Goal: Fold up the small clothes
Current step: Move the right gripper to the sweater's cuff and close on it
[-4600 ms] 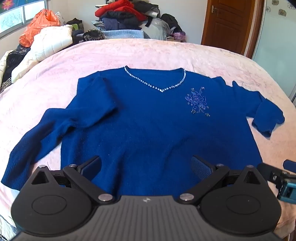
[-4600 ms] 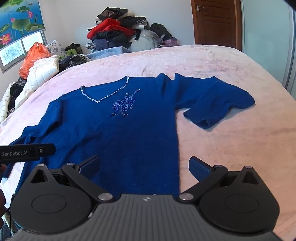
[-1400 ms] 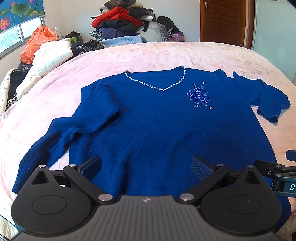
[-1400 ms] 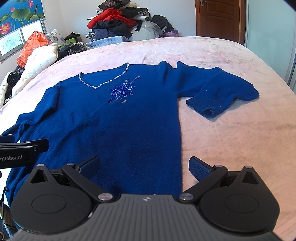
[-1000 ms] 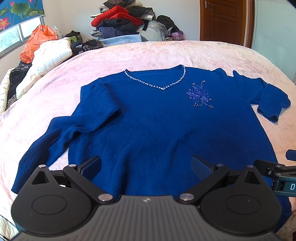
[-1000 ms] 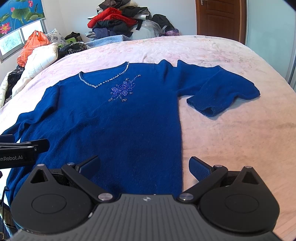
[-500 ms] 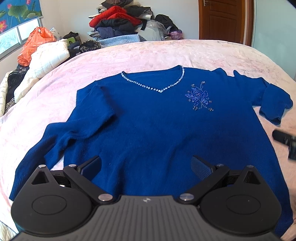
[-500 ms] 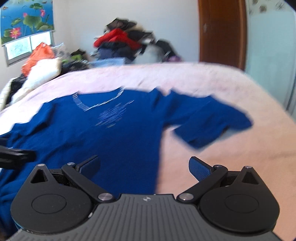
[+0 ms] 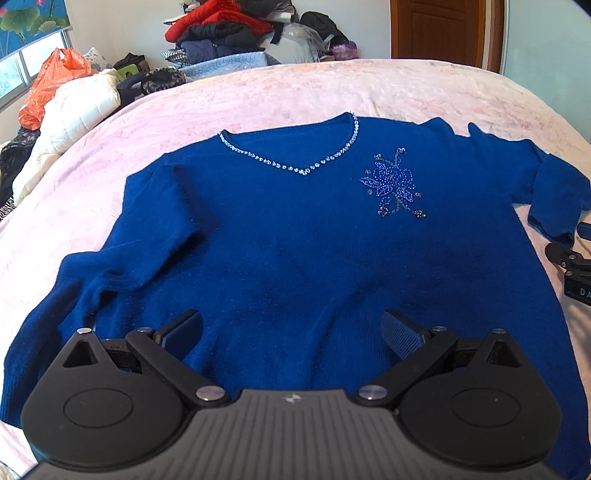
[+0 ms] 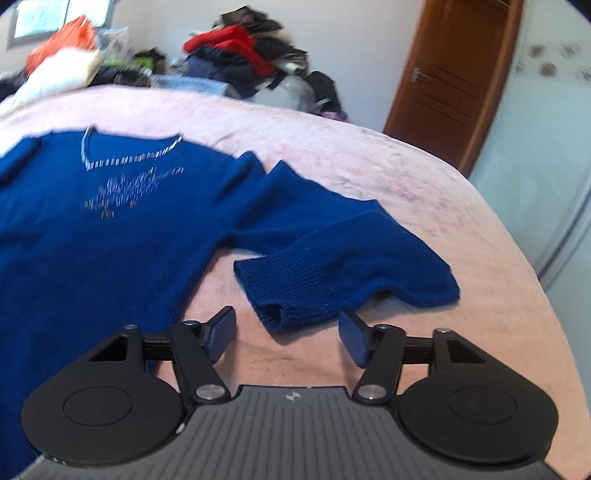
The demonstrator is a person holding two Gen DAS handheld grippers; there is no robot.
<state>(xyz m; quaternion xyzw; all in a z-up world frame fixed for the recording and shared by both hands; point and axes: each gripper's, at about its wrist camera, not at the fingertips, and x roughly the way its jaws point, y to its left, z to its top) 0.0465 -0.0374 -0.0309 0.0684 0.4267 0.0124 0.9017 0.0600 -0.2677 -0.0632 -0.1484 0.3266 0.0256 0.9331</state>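
A dark blue sweater [image 9: 288,236] with a beaded V-neck and a beaded flower lies flat, front up, on the pink bedspread [image 9: 332,92]. My left gripper [image 9: 291,332] hovers open over its lower hem, nothing between the fingers. In the right wrist view the sweater [image 10: 110,229] has its right sleeve bent back, with the ribbed cuff [image 10: 280,291] nearest me. My right gripper [image 10: 286,332] sits just short of that cuff; its jaws are closing, and the cuff's lower corner lies between the fingertips with the pads apart from it. The right gripper's fingers [image 9: 570,258] also show at the left view's edge.
A heap of clothes [image 9: 236,33] sits beyond the far edge of the bed. A white quilted jacket [image 9: 77,107] and an orange bag [image 9: 55,77] lie at the far left. A brown door [image 10: 450,81] stands at the back right. Bare bedspread [image 10: 461,240] stretches right of the sleeve.
My right gripper swung right and down from the sweater's body to the folded sleeve cuff, rolled, and its jaws narrowed. The left gripper crept forward over the hem and stays open.
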